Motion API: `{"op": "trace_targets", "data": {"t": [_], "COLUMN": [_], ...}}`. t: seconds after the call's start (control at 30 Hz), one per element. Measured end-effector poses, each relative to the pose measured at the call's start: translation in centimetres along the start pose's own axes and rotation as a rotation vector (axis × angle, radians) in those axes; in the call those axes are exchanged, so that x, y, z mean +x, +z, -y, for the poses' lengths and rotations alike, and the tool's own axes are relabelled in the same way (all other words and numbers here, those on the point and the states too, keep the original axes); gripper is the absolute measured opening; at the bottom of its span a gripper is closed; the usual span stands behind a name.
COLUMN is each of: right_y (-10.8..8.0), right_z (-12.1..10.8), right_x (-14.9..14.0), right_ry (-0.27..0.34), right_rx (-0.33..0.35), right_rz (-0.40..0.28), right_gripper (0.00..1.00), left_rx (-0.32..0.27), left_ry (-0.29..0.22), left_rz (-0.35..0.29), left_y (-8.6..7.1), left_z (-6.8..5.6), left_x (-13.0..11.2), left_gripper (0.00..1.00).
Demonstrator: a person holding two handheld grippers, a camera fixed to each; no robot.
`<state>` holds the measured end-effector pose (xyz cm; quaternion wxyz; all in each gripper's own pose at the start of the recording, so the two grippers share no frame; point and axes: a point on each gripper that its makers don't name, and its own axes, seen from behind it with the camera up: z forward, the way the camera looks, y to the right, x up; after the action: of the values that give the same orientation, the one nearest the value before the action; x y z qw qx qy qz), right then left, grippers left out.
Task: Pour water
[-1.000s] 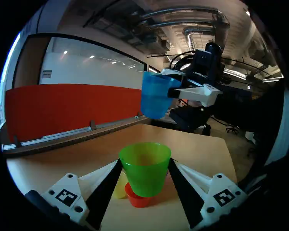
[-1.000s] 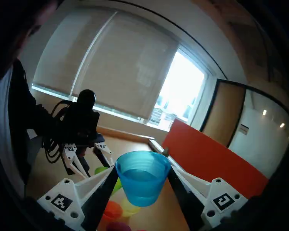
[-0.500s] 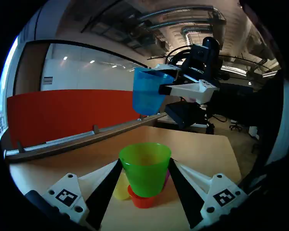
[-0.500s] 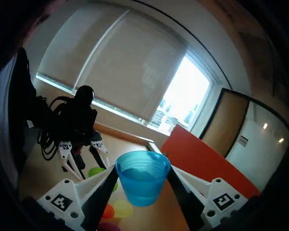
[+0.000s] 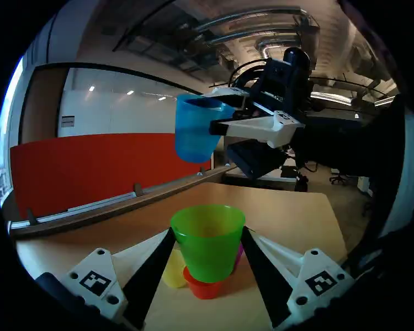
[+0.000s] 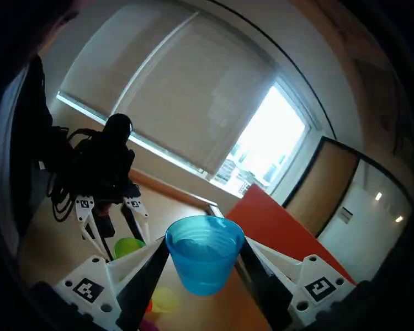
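Over the wooden desk (image 5: 295, 215), the right gripper's (image 6: 204, 243) jaws pinch a blue cup (image 6: 205, 265) of water, raised high. The left gripper's (image 5: 207, 234) jaws pinch a green cup (image 5: 208, 256) lower down, near the desk.

Cups tucked behind cups and a finger

In the left gripper view the green cup (image 5: 208, 248) covers most of the yellow cup (image 5: 174, 270) and the orange cup (image 5: 202, 288), leaving a purple sliver (image 5: 239, 255), perhaps another cup. In the right gripper view the blue cup (image 6: 205, 262) and a finger (image 6: 143, 284) of the right gripper (image 6: 204, 241) cut off the yellow cup (image 6: 164, 299).
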<state>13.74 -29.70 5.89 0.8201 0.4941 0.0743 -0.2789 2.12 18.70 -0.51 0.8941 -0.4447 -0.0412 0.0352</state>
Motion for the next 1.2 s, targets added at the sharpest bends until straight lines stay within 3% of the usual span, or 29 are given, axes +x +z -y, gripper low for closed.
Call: {"op": "trace_targets", "data": {"t": [0.37,1.2], "right_y": [0.9,2.0], "right_z": [-0.5,-1.3], "right_x": [0.3,0.9], "right_ry": [-0.092,-0.226], "right_rx": [-0.005,-0.003], "right_rz": [0.011,0.036], "right_gripper": [0.91,0.91], "left_rx": [-0.003,-0.014], "left_ry": [0.014,0.006], "left_rz": [-0.01,-0.037], "left_y": [-0.1,-0.2], "left_z": [-0.4,-1.1], "left_x": [0.2,0.6], "left_gripper": [0.86,0.86]}}
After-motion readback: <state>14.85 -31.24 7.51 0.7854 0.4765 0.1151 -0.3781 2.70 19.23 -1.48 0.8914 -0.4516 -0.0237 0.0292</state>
